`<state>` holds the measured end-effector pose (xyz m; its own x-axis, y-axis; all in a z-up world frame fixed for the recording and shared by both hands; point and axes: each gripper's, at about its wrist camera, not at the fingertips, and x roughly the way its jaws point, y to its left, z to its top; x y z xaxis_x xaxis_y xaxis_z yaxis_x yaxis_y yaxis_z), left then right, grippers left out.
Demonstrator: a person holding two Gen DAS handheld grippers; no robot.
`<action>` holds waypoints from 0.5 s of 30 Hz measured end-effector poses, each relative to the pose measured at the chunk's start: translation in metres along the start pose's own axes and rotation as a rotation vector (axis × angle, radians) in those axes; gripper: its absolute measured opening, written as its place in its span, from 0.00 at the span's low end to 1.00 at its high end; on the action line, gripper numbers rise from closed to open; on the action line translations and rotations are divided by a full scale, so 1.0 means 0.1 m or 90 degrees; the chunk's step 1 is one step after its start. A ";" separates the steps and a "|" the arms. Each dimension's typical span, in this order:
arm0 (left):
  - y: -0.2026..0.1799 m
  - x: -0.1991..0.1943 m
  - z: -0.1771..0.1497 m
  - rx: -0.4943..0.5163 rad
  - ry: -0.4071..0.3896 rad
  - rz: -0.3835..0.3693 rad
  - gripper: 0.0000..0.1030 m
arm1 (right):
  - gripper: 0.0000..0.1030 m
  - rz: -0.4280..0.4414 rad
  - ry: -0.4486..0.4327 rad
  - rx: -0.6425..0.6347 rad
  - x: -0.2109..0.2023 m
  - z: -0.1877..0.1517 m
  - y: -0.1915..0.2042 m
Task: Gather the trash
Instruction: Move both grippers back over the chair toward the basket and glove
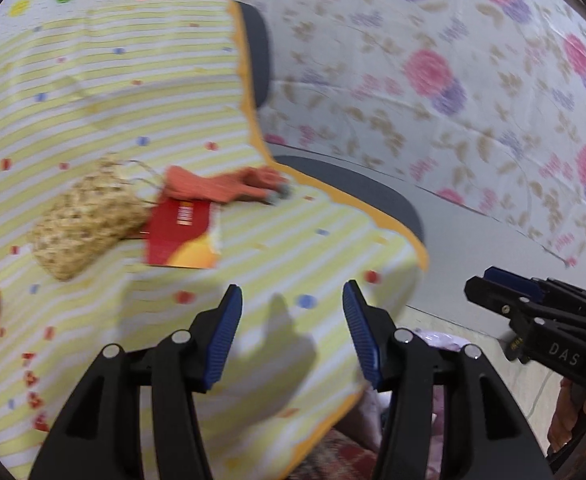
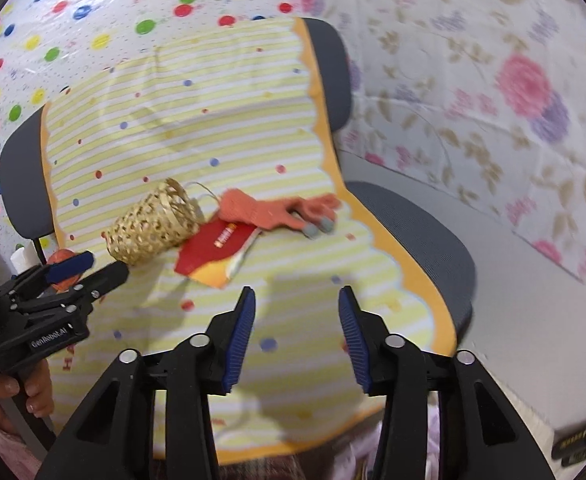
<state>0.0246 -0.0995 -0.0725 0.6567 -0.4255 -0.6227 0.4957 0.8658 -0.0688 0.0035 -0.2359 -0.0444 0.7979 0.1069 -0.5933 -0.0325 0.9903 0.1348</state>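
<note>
Both tongs hover above a grey office chair draped with a yellow-striped, dotted cloth; no tabletop is involved. The left tongs stand wide open and hold nothing; the right tongs are likewise spread wide and empty. The trash lies on the seat, far of both tongs: a torn red and orange paper packet lies flat at the centre. A small woven basket lies tipped on its side just left of the packet, apparently overlapping its left edge. An orange knitted glove with grey fingertips lies along the packet's far right side and seems to rest partly on it. An orange-red round object shows at the near left edge of the seat, partly hidden behind the left tongs. Judged step: approach, before any grasp. The next move calls for lowering one pair of tongs over the packet's free near edge, closing on the thin paper, and lifting without dragging the glove or basket.
</note>
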 end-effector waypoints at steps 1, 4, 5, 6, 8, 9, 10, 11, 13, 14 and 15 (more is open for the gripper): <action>0.08 -0.02 0.02 -0.006 -0.003 0.008 0.51 | 0.47 0.002 0.000 -0.004 0.05 0.04 0.04; 0.36 -0.08 0.08 -0.030 -0.013 0.040 0.59 | 0.50 0.011 0.003 -0.016 0.23 0.16 0.15; 0.44 -0.09 0.10 -0.036 -0.015 0.047 0.60 | 0.50 0.013 0.006 -0.019 0.31 0.20 0.19; 0.55 -0.11 0.13 -0.044 -0.019 0.059 0.64 | 0.50 0.015 0.009 -0.021 0.37 0.22 0.22; 0.72 -0.14 0.18 -0.051 -0.024 0.081 0.69 | 0.50 0.020 0.018 -0.022 0.49 0.26 0.26; 0.80 -0.15 0.20 -0.054 -0.028 0.091 0.72 | 0.50 0.022 0.024 -0.024 0.55 0.29 0.29; 0.92 -0.17 0.23 -0.060 -0.033 0.107 0.76 | 0.50 0.025 0.027 -0.025 0.60 0.30 0.31; 0.99 -0.18 0.25 -0.064 -0.035 0.116 0.78 | 0.50 0.027 0.031 -0.026 0.64 0.30 0.33; 1.18 -0.17 0.29 -0.076 -0.037 0.138 0.80 | 0.50 0.031 0.035 -0.026 0.69 0.32 0.36; 1.28 -0.15 0.31 -0.081 -0.035 0.151 0.81 | 0.50 0.032 0.037 -0.026 0.72 0.32 0.36; 1.34 -0.13 0.31 -0.085 -0.031 0.158 0.81 | 0.50 0.033 0.040 -0.026 0.74 0.32 0.36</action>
<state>0.1002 0.0141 -0.0491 0.7771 -0.2054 -0.5949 0.2392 0.9707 -0.0227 0.0808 -0.1955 -0.0577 0.7555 0.1628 -0.6345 -0.0990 0.9859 0.1351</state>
